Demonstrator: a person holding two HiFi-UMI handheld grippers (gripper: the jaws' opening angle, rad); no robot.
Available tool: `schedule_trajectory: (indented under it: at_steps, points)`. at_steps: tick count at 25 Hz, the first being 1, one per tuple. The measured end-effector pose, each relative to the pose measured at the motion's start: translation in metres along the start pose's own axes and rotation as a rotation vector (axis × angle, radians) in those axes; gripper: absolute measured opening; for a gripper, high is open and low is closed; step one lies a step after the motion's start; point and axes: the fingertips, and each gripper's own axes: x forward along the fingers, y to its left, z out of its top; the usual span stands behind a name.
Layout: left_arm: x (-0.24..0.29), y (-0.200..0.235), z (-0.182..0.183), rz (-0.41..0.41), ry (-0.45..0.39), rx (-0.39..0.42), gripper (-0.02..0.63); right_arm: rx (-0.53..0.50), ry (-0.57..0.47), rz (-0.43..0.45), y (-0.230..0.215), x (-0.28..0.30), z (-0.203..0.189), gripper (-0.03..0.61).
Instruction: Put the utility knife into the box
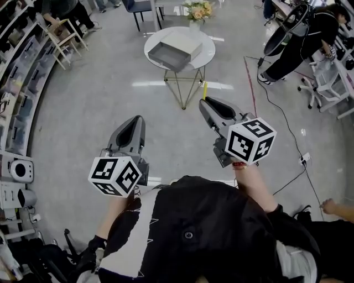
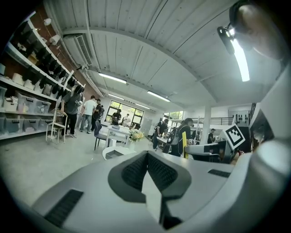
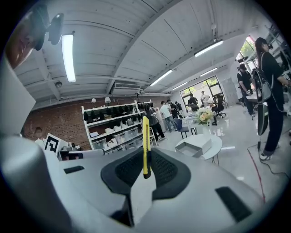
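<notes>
A slim yellow utility knife (image 3: 145, 144) stands upright between the closed jaws of my right gripper (image 3: 145, 170); in the head view its yellow tip (image 1: 204, 90) pokes out ahead of the right gripper (image 1: 206, 103). An open grey box (image 1: 175, 49) lies on a round white table (image 1: 207, 51) some way in front of both grippers, and shows small in the right gripper view as the box (image 3: 195, 146). My left gripper (image 1: 137, 119) is held at waist height to the left, jaws together, empty, seen close as the left gripper (image 2: 146, 157).
A vase of flowers (image 1: 198, 10) stands at the table's far edge. Shelving (image 1: 16, 83) lines the left wall, with a chair (image 1: 61, 33) near it. A person in black (image 1: 310, 38) stands at the right beside cables (image 1: 276, 105) on the floor.
</notes>
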Motion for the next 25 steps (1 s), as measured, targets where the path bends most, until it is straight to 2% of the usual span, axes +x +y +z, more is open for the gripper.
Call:
schedule_trajectory:
  at_steps: [10,17,25]
  points:
    - [-0.016,0.054,0.014,0.024,-0.038,-0.029,0.011,-0.02,0.023,-0.004,0.025,0.039,-0.005,0.057]
    - [-0.024,0.065,0.01,-0.007,-0.013,-0.053,0.011,-0.005,0.031,-0.015,0.032,0.046,-0.008,0.057]
    - [-0.031,0.072,0.01,0.015,-0.034,-0.056,0.011,-0.01,0.05,-0.016,0.032,0.049,-0.015,0.057]
